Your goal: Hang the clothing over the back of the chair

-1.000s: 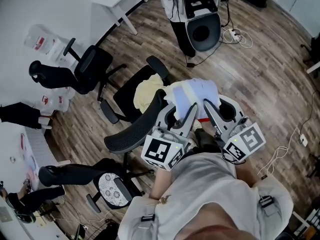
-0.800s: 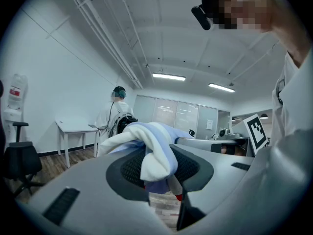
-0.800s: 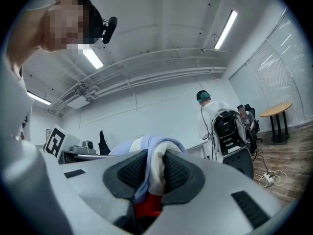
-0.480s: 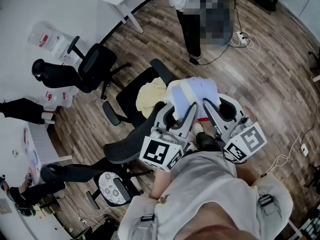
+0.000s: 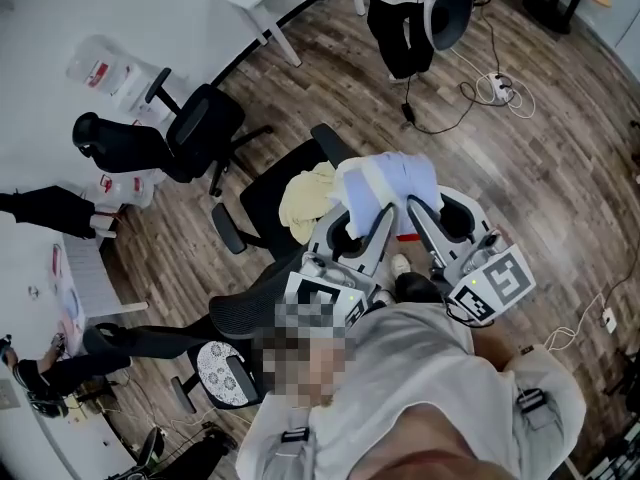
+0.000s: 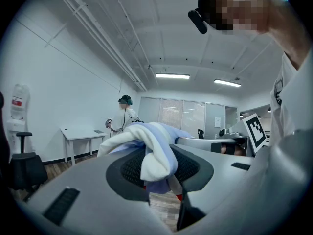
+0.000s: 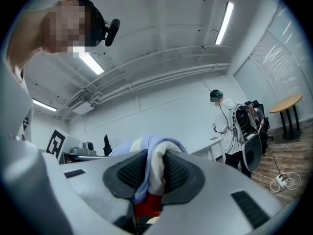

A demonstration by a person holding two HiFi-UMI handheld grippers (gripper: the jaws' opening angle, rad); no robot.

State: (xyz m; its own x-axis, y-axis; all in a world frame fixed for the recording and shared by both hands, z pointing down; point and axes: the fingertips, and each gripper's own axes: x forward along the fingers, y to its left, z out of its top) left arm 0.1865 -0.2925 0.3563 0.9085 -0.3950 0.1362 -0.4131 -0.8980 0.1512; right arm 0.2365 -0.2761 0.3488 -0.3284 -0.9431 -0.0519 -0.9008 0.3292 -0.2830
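Observation:
A white and pale blue garment (image 5: 388,183) hangs bunched between my two grippers, held up above the wooden floor just right of the chair. In the head view my left gripper (image 5: 383,215) and my right gripper (image 5: 413,208) stand side by side, both shut on the garment. In the left gripper view the cloth (image 6: 155,153) fills the gap between the pads. The right gripper view shows a fold of it (image 7: 152,168) pinched the same way. The black mesh chair (image 5: 262,190) has a yellow cloth (image 5: 305,196) on its seat and its mesh back (image 5: 252,290) towards me.
A second black chair (image 5: 190,133) stands by a white table (image 5: 268,3) at the back left. A person (image 5: 402,23) stands at the top, with cables (image 5: 490,88) on the floor nearby. Another chair (image 5: 215,373) sits at the lower left.
Both grippers have carried the garment a little nearer the mesh chair, still gripping it. The person at the back has shifted to the right.

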